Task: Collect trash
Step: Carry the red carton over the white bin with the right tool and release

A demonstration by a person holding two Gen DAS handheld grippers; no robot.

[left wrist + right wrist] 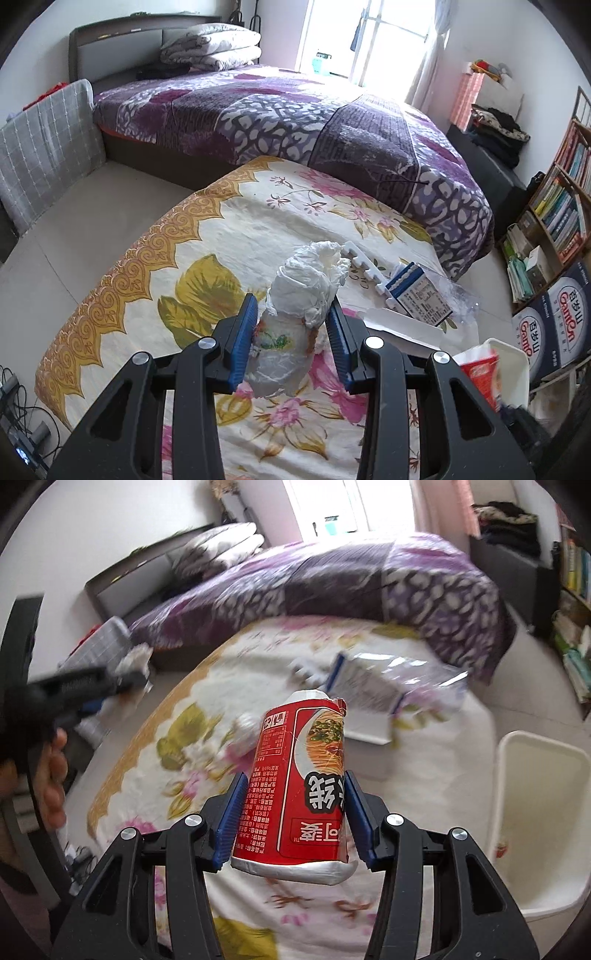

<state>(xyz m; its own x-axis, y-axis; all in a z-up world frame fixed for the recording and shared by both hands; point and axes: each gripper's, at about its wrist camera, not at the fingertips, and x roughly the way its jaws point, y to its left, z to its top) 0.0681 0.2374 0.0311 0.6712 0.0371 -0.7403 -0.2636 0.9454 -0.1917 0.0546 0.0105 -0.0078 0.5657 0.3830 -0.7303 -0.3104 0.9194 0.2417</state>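
My left gripper (293,308) is shut on a crumpled white plastic bag (303,295), held above a table draped in a floral cloth (229,229). My right gripper (293,779) is shut on a red noodle cup (299,775), held in the air above the same cloth (184,757). The cup also shows at the right edge of the left wrist view (480,373). A white trash bin (543,812) stands to the right of the table, below the cup; it also shows in the left wrist view (513,369). The left gripper shows blurred at the left of the right wrist view (122,683).
On the cloth lie a blue and white box (417,291), a white foam strip (364,264), a flat white carton (402,325) and clear plastic wrap (417,679). A bed with a purple quilt (295,114) is behind. A bookshelf (561,199) and boxes (554,325) stand right.
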